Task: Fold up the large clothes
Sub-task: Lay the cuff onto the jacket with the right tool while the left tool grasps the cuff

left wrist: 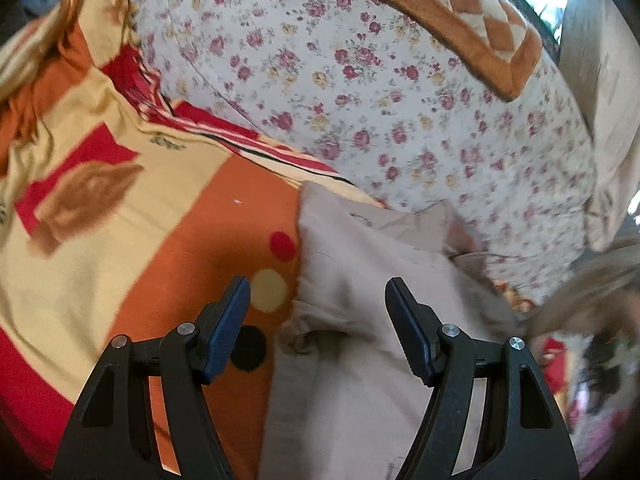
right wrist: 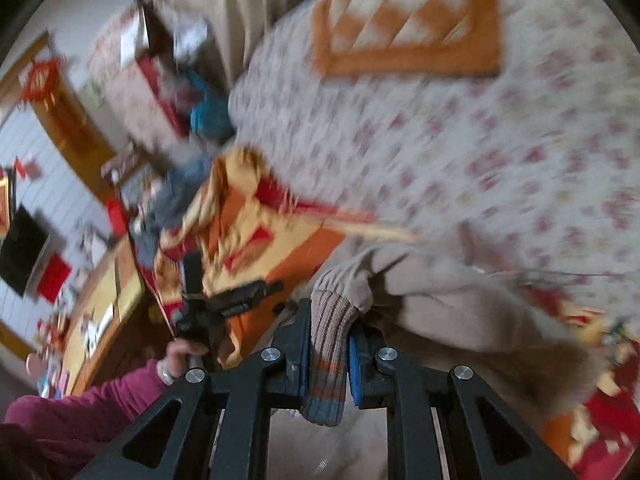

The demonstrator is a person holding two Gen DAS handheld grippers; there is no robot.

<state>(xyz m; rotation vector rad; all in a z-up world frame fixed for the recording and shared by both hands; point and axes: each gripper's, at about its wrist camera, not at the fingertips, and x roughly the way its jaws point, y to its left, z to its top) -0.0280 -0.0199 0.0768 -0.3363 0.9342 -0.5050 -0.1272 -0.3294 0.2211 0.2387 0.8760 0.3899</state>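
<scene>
Nearest the right-hand camera, the right tool (right wrist: 329, 364) is clenched on the ribbed knit cuff (right wrist: 329, 344), beige with blue and orange stripes at its end, of a large beige knit garment (right wrist: 440, 304). The sleeve runs away from the pads into the body of the garment, which lies on the bed.

In the left-hand view, the left tool (left wrist: 318, 328) is released, its blue-padded jaws wide apart and hovering over the beige cloth with nothing between them.

To fold well, the cuff probably should be carried across the body in one smooth arc, keeping the sleeve taut, while the left tool pins or pinches the garment's near edge so it does not drag.

The garment rests on an orange, cream and red patterned blanket (left wrist: 188, 208). Beyond it spreads a white bedspread with small pink roses (left wrist: 360, 80), and farther off a brown-and-cream diamond-patterned cushion (left wrist: 452, 12). The right view is blurred; a person's magenta sleeve (right wrist: 80, 408) and cluttered furniture sit at left.
</scene>
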